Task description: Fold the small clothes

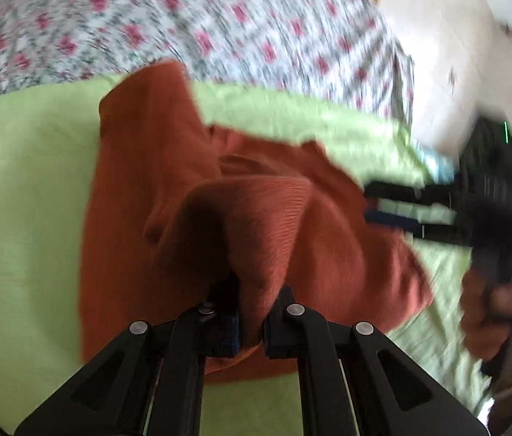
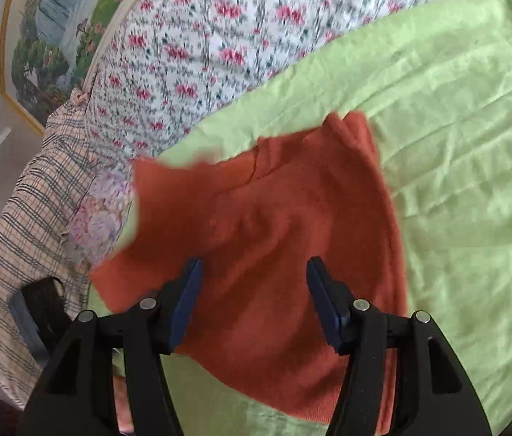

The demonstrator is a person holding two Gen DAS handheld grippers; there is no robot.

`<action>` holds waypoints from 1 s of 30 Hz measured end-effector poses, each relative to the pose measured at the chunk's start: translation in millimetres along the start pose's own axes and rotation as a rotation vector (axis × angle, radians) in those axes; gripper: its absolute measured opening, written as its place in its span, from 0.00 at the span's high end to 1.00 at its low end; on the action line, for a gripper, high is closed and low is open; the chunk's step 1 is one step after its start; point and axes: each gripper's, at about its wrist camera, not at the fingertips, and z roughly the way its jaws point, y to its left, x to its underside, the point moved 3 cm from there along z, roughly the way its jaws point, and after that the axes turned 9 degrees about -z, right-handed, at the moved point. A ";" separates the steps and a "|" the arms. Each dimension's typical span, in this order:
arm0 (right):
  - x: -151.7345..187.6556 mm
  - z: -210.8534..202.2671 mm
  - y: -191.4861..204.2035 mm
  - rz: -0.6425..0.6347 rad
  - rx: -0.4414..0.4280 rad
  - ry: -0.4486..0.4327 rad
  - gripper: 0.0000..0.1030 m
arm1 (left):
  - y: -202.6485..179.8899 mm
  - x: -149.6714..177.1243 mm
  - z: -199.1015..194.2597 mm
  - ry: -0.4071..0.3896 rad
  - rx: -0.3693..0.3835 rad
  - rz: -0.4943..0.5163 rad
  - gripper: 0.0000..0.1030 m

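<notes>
Where the left gripper point(image 1: 250, 321) meets the cloth, its black jaws are clenched on a bunched ridge of the garment point(image 1: 256, 218), a rust-orange ribbed knit that rises from between the pads in a soft peaked fold and spreads out flat beyond them. Ahead of the right gripper point(image 2: 254, 303) the same knit lies smooth and roughly rectangular; those blue-padded jaws stand released, wide apart, with nothing pressed between them. Under the garment on every side is a thin, creased lime-green sheet point(image 2: 474, 145). Farther beyond the jaws lies a quilt point(image 2: 219, 36) printed with small pink flowers. To the left of the right jaws sits a plaid cloth point(image 2: 27, 218), and past it a gold-framed landscape picture point(image 2: 49, 36).
</notes>
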 end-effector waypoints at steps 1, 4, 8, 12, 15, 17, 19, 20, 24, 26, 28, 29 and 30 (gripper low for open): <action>-1.7 9.0 0.1 0.001 -0.010 0.029 0.41 | -3.0 5.6 4.1 0.008 -0.021 0.022 0.94; -6.7 31.9 4.3 -0.005 -0.029 0.086 0.39 | -13.0 18.0 5.5 -0.008 -0.089 0.102 0.94; -19.5 69.3 17.1 -0.021 -0.052 0.159 0.36 | -18.6 21.4 -6.2 -0.042 -0.114 0.145 0.94; -33.4 108.1 29.6 -0.020 -0.082 0.232 0.35 | -31.9 27.2 -12.2 -0.083 -0.179 0.247 0.94; -44.2 132.7 34.9 -0.004 -0.097 0.278 0.35 | -44.3 37.2 -11.7 -0.108 -0.231 0.349 0.94; -50.7 144.3 37.4 0.003 -0.105 0.303 0.31 | -53.1 45.7 -10.7 -0.121 -0.265 0.423 0.94; -53.9 151.5 37.2 -0.009 -0.081 0.336 0.30 | -59.1 52.3 -8.3 -0.127 -0.293 0.476 0.94; -54.2 153.8 37.9 -0.024 -0.065 0.349 0.30 | -62.3 56.4 -7.5 -0.129 -0.304 0.503 0.94; -51.2 148.9 40.3 -0.172 0.050 0.379 0.83 | -65.7 57.3 -12.2 -0.118 -0.272 0.496 0.94; -52.6 134.7 31.8 -0.156 0.027 0.342 0.85 | -69.6 51.7 -21.2 -0.120 -0.216 0.467 0.94; -57.8 112.4 21.3 -0.121 -0.016 0.283 0.86 | -78.4 46.1 -30.3 -0.129 -0.158 0.450 0.94; -60.6 99.8 17.2 -0.111 -0.040 0.247 0.86 | -86.4 40.4 -34.9 -0.124 -0.108 0.430 0.94; -62.8 86.2 13.3 -0.110 -0.067 0.208 0.86 | -93.0 37.6 -35.3 -0.113 -0.072 0.412 0.94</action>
